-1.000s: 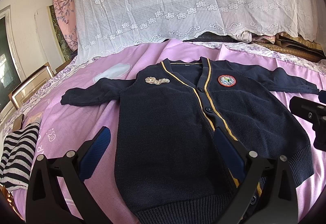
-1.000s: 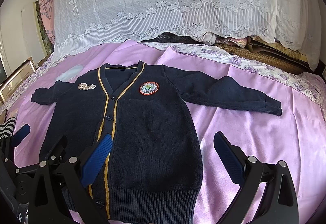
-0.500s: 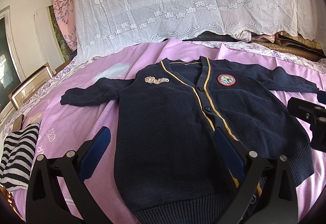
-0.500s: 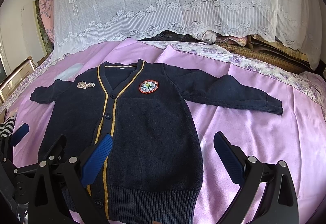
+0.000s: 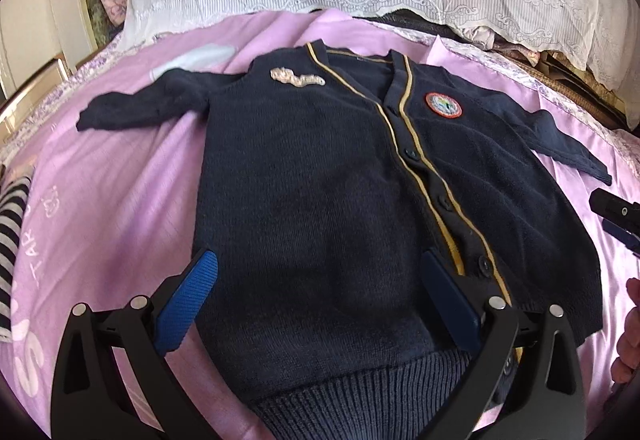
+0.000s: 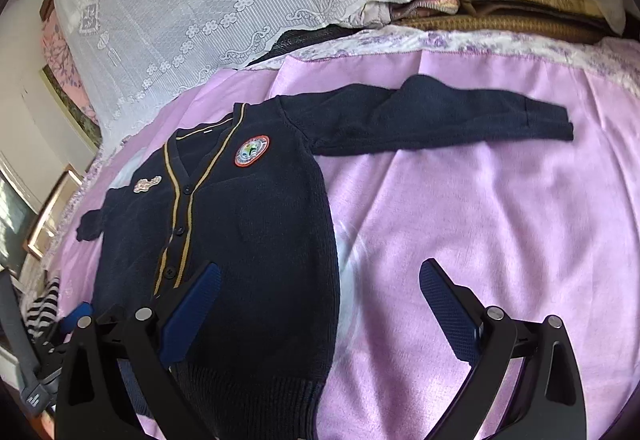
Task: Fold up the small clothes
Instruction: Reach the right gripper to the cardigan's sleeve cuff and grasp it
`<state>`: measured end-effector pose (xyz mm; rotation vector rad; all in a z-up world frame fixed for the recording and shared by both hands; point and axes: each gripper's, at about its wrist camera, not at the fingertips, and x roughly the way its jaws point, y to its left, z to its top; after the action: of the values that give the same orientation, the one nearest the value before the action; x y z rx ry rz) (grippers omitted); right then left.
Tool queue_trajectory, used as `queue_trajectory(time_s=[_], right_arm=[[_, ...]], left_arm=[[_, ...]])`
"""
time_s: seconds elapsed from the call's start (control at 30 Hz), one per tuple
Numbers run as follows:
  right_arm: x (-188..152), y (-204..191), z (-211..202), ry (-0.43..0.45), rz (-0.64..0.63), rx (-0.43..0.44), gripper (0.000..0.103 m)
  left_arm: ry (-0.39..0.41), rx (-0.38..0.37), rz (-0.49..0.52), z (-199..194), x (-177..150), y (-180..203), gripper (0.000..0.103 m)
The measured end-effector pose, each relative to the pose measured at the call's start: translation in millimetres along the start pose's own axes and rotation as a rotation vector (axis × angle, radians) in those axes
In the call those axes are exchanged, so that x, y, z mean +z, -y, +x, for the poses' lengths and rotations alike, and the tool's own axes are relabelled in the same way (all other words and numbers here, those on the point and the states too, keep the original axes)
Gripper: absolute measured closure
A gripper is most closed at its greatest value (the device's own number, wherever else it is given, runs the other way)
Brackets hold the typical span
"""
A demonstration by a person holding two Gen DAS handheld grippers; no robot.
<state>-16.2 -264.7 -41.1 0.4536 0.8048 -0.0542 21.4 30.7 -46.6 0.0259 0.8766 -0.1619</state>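
1. Navy cardigan point(image 5: 320, 176) lies flat, front up, buttoned, on the purple bedsheet point(image 5: 120, 200). Left gripper point(image 5: 320, 296) hovers wide open over cardigan's lower body, near the ribbed hem point(image 5: 360, 392).
2. Right gripper point(image 6: 320, 304) is also wide open, w/ left finger over cardigan's side and right finger over bare sheet.
3. Cardigan's right-hand sleeve point(image 6: 460, 112) is stretched out; much free sheet below it.
4. Vs 0.5 s ago: both grippers moved closer to the cardigan, right one swung toward that sleeve.

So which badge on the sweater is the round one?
The round badge with the red-orange ring is on the chest beside the yellow-striped button band. The other badge is pale, long and wiggly, across the buttons on the cardigan.
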Motion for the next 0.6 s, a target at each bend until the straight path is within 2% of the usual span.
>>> queue_trajectory(time_s=[0.07, 0.17, 0.3, 0.37, 0.43, 0.53, 0.6], right_arm=[[-8, 19, 4, -0.034, 0.078, 0.074, 0.003], [-18, 46, 16, -0.109, 0.199, 0.149, 0.003], [-25, 57, 13, -0.063, 0.161, 0.273, 0.003], [-28, 53, 10, -0.070, 0.083, 0.277, 0.003], [-23, 54, 7, -0.086, 0.066, 0.279, 0.003], [-4, 81, 6, -0.066, 0.231, 0.351, 0.004], [8, 109, 5, -0.006, 0.379, 0.382, 0.004]], left_arm=[[-0.028, -0.048, -0.003, 1, -10, -3, 0.004], [-0.011, -0.026, 0.042, -4, -21, 3, 0.004], [0.020, 0.010, 0.104, -10, -27, 20, 0.004], [0.077, 0.019, 0.123, -21, -28, 28, 0.004], [0.146, 0.000, 0.143, -37, -26, 38, 0.004], [0.198, -0.043, 0.210, -50, -10, 67, 0.004], [0.212, -0.026, 0.270, -50, 7, 97, 0.004]])
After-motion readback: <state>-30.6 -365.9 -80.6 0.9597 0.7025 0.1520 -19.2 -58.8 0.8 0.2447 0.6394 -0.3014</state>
